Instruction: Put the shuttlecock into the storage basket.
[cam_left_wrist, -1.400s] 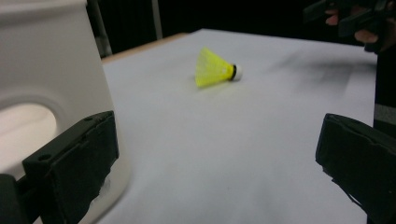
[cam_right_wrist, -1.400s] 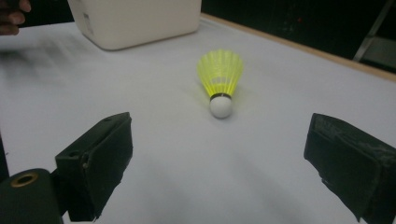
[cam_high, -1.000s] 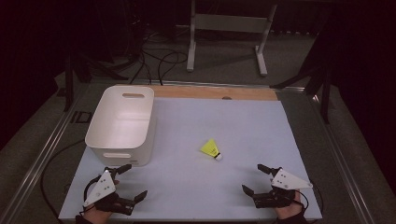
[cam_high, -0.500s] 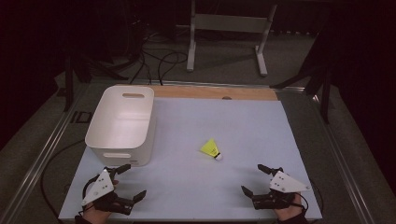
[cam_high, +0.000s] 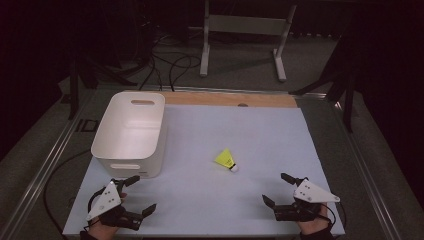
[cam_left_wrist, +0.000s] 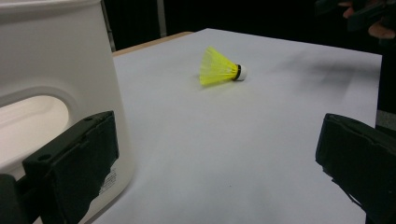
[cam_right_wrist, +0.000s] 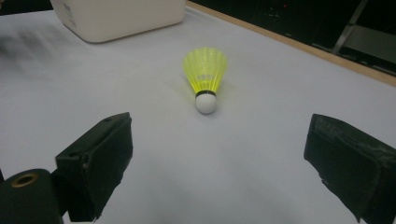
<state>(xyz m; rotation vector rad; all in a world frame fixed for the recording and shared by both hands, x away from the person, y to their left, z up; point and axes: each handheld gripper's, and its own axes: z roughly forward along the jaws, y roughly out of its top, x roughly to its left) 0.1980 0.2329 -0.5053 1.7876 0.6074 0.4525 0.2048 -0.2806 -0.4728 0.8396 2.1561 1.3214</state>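
Note:
A yellow shuttlecock (cam_high: 226, 160) with a white cork tip lies on its side near the middle of the white table top (cam_high: 235, 130). It appears ahead of the left gripper's jaws (cam_left_wrist: 219, 67) and close in front of the right gripper's jaws (cam_right_wrist: 205, 77), cork toward the camera. A white plastic bin (cam_high: 131, 132) stands at the left, empty as far as I can see, its wall next to the left jaw (cam_left_wrist: 56, 79). My left gripper (cam_high: 142, 195) rests open at the front left. My right gripper (cam_high: 277, 189) rests open at the front right. Neither holds anything.
A wooden strip (cam_high: 230, 99) runs along the table's far edge. Beyond it a metal stand (cam_high: 242, 37) and cables (cam_high: 170, 60) sit on the dark floor. A metal rail (cam_high: 45, 165) borders the table's left side.
Both grippers have barely shifted near the front edge. The shuttlecock and the bin have not moved.

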